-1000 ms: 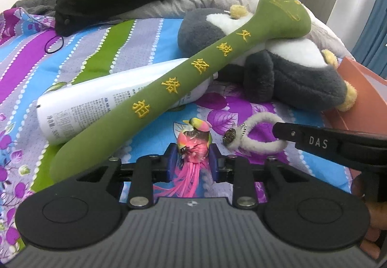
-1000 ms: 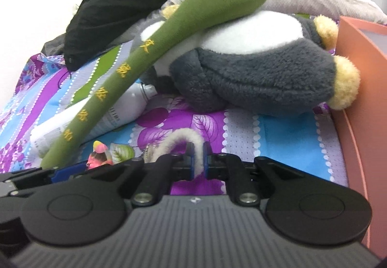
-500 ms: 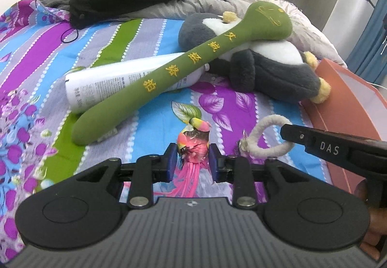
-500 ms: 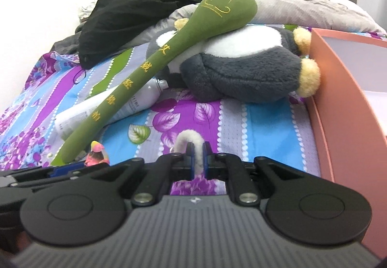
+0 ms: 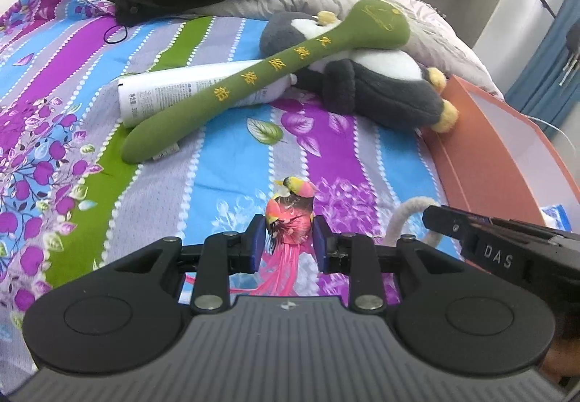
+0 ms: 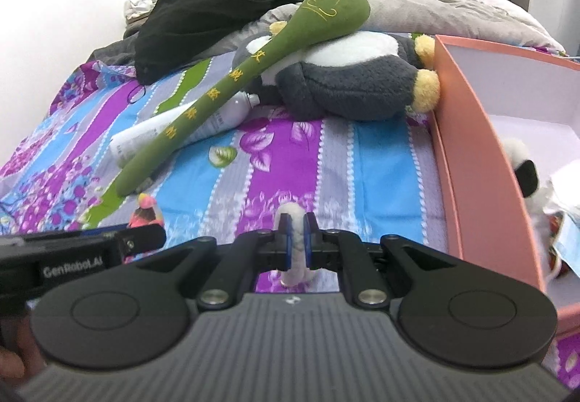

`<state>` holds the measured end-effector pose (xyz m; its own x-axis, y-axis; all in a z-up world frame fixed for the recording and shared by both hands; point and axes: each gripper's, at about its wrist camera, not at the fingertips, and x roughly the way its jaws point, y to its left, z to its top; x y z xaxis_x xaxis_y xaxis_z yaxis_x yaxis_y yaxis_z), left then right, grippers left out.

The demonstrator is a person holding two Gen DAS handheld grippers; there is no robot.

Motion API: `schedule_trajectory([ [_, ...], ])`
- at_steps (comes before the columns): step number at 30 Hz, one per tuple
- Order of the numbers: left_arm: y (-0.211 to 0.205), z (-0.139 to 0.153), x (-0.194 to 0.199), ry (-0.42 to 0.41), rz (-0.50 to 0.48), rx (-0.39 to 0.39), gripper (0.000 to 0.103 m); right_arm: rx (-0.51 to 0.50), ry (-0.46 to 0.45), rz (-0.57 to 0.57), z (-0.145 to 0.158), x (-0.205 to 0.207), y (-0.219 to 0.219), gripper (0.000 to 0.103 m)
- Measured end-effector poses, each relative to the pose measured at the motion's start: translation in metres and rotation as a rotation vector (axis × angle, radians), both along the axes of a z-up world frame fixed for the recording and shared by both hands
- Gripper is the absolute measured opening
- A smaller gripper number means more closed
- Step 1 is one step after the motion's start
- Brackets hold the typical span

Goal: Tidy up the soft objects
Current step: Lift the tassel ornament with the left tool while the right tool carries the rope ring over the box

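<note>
Left wrist view: left gripper [image 5: 289, 243] clamped on pink feathered bird toy [image 5: 290, 217], lower centre, lifted clear of bedsheet [image 5: 224, 184] for carrying; right gripper [image 5: 435, 220] at right edge beside white fuzzy loop [image 5: 402, 217]. Right wrist view: right gripper [image 6: 296, 238] pinching same loop [image 6: 294, 249] at lower centre, beside orange box [image 6: 482, 162] at right, probably the destination. Green plush stick [image 6: 253, 75] leaning across grey plush [image 6: 348, 83], upper centre, untouched.
</note>
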<state>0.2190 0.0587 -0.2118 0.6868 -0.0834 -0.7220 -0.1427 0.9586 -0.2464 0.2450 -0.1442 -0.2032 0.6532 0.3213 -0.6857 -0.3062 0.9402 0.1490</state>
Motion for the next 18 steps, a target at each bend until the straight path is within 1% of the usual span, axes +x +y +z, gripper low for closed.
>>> schedule_trajectory([
  [7, -0.017, 0.009, -0.024, 0.003, -0.027, -0.006, 0.033, -0.005, 0.001, -0.012, 0.011, -0.031, -0.014, 0.01],
  [11, -0.022, 0.018, -0.032, 0.002, -0.04, -0.029, 0.033, 0.001, -0.025, -0.027, 0.025, -0.042, -0.021, 0.01],
  [14, -0.03, 0.03, -0.035, -0.009, -0.065, -0.021, 0.033, 0.018, -0.048, -0.046, 0.036, -0.047, -0.029, 0.01],
  [18, -0.043, 0.05, -0.032, -0.046, -0.111, -0.001, 0.033, 0.028, -0.083, -0.063, 0.053, -0.049, -0.037, 0.01],
])
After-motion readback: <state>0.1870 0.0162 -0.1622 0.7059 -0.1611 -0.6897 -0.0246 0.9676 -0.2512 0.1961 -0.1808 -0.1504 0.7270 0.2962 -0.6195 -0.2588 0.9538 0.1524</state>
